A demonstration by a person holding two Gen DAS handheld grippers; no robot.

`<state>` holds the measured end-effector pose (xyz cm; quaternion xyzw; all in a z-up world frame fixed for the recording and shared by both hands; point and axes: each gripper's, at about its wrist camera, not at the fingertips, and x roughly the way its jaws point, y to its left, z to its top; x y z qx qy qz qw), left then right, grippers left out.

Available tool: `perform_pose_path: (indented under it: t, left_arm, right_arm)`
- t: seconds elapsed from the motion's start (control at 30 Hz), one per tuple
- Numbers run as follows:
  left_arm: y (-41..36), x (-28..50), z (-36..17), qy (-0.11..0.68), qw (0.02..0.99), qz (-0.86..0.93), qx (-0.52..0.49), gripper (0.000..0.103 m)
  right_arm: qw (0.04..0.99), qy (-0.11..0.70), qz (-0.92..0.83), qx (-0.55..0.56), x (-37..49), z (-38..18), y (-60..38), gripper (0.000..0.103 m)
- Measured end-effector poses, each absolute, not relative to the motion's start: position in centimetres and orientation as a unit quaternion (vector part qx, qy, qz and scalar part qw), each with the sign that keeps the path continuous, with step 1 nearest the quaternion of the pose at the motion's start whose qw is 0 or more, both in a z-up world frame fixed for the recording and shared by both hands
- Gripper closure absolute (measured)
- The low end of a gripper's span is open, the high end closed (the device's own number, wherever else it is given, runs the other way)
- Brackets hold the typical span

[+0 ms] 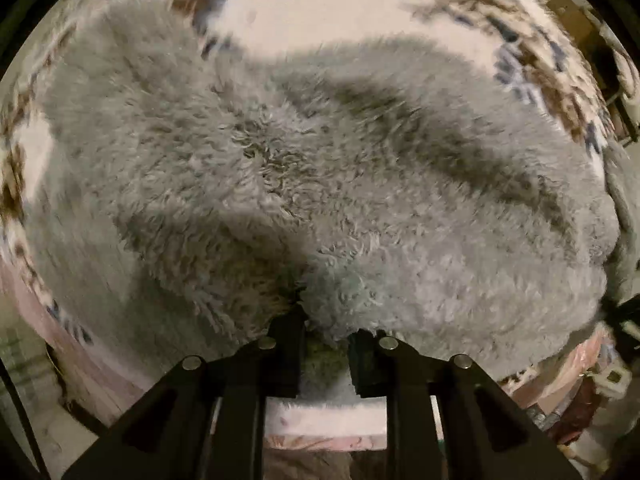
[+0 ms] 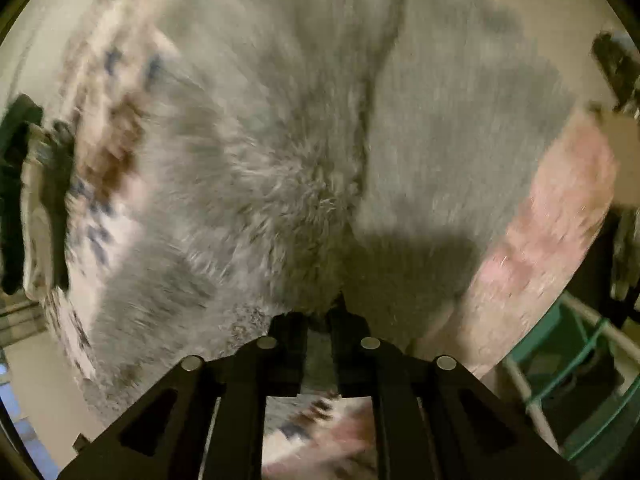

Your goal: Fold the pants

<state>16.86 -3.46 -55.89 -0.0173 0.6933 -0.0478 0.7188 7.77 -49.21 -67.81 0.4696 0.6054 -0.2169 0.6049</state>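
The pants (image 1: 320,168) are grey fluffy fleece, spread over a white patterned blanket (image 1: 320,12) and filling most of both views. My left gripper (image 1: 326,320) is at the near edge of the pants with its jaws closed on a fold of the fleece. In the right wrist view the pants (image 2: 304,140) are motion-blurred, with a dark seam running down the middle. My right gripper (image 2: 320,316) is shut on a bunch of the fleece at its near edge, and its fingertips are buried in the pile.
The blanket has a brown and blue pattern border (image 1: 536,64) and a pink underside (image 2: 552,208). A green and white rack (image 2: 576,368) stands at the lower right. A dark object (image 2: 24,192) lies beyond the blanket's left edge.
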Motion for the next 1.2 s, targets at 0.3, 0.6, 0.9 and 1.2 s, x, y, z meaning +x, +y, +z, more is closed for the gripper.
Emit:
perform_pose_path:
  t: [0.3, 0.6, 0.9, 1.2]
  left_arm:
    - [1.7, 15.4, -48.8, 0.648, 0.739, -0.051, -0.178, 0.061]
    - [5.4, 20.7, -44.4, 0.6, 0.769, -0.012, -0.221, 0.004]
    - [7.9, 29.4, -49.4, 0.648, 0.742, 0.082, -0.149, 0.004]
    - [15.6, 22.7, -50.2, 0.61, 0.754, 0.107, -0.22, 0.093]
  right_arm:
    - [0.688, 0.62, -0.14, 0.352, 12.2, -60.5, -46.4, 0.015]
    - [0.712, 0.617, -0.085, 0.324, 17.6, -57.1, -44.1, 0.015]
    - [0.699, 0.641, -0.109, 0.297, 21.2, -60.9, -41.9, 0.015]
    - [0.682, 0.659, -0.102, 0.3, 21.0, -62.8, -39.8, 0.015]
